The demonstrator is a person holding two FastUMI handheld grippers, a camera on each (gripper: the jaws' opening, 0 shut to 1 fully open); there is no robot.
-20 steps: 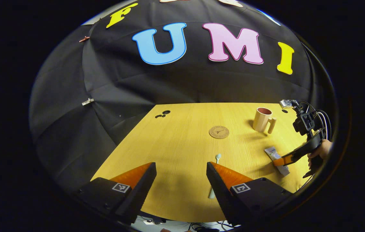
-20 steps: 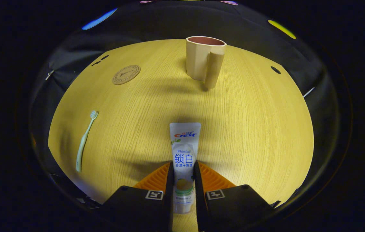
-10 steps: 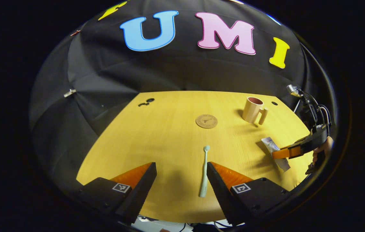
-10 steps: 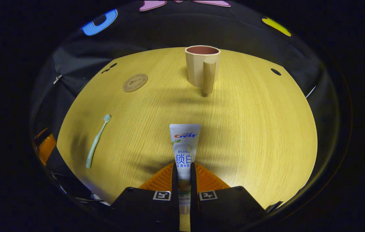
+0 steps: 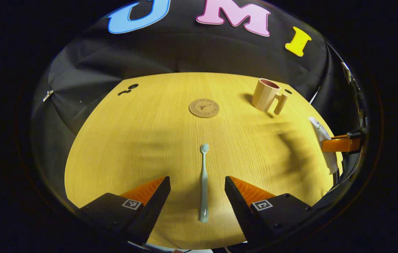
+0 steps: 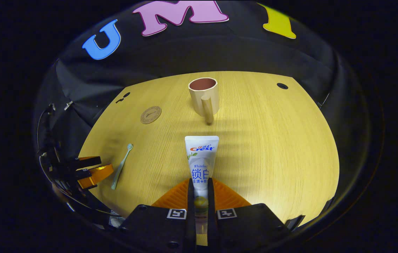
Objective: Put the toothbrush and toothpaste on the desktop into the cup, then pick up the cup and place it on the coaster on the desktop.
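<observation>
At 12 o'clock from the spread left gripper (image 5: 196,184) lies the toothbrush (image 5: 204,182), lined up for pickup, while the right gripper (image 6: 199,182) clamps the toothpaste (image 6: 201,158), aimed at the cup (image 6: 204,95).

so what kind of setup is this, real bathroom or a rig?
Most likely a staged recording booth, not a bathroom: a bare wooden desktop backed by black cloth wall, with just a toothbrush, toothpaste tube, handled cup and round coaster laid out as props.

One toothbrush (image 5: 204,179), one toothpaste tube (image 6: 200,161), one cup (image 6: 203,95), one coaster (image 5: 204,108), one desktop (image 5: 142,140).
</observation>
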